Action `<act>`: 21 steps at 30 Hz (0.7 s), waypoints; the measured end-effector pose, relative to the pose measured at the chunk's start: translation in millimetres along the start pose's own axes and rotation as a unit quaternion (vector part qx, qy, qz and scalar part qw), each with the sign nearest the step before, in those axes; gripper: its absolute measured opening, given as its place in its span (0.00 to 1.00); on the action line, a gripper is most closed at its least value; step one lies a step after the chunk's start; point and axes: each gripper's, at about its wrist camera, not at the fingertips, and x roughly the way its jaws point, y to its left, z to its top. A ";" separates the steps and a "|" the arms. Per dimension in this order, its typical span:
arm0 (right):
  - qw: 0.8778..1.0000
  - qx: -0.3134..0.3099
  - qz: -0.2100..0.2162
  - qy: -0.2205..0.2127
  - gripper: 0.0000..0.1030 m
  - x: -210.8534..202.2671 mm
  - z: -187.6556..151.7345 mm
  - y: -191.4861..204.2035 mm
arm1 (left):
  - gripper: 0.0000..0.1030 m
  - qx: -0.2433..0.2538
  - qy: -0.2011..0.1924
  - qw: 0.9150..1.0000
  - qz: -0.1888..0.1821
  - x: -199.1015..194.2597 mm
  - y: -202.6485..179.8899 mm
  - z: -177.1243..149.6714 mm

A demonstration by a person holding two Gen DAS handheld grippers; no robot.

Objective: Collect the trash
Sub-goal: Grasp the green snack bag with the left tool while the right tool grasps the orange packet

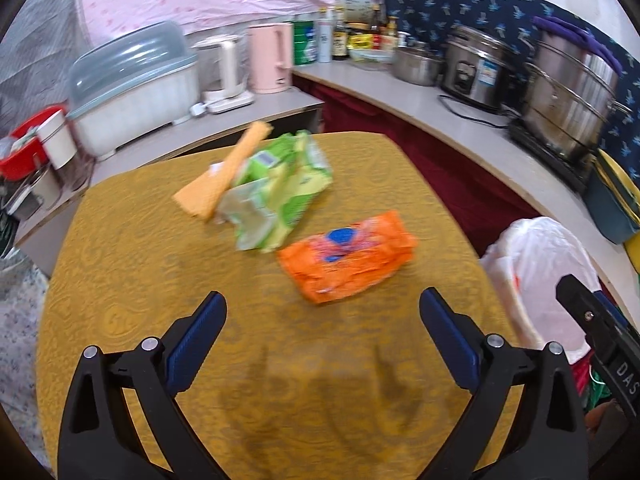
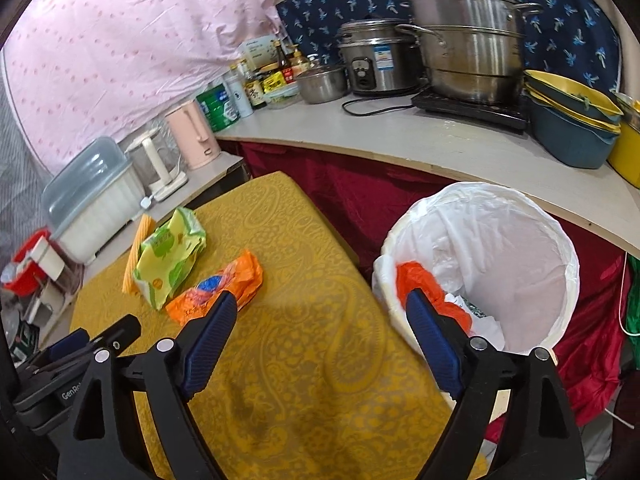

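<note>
An orange wrapper lies on the yellow tablecloth, just ahead of my open, empty left gripper. Behind it lie a crumpled green wrapper and a yellow-orange wrapper leaning on it. In the right wrist view the orange wrapper, green wrapper and yellow-orange wrapper sit at left. My right gripper is open and empty above the table's right edge, next to the bin lined with a white bag, holding orange and white trash.
The bin stands right of the table. A counter behind holds steel pots, a rice cooker, bottles, a pink kettle and a dish box. Red cloth hangs under the counter.
</note>
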 end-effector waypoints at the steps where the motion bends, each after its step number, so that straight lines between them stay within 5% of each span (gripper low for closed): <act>1: 1.000 -0.004 -0.001 0.003 0.81 1.5 -2.1 5.9 | 0.90 -0.004 0.001 1.000 0.005 0.6 6.2 -0.9; 21: 0.997 -0.048 0.021 0.062 0.81 78.5 -10.5 88.8 | 0.90 -0.047 0.023 0.998 0.043 35.5 89.7 3.7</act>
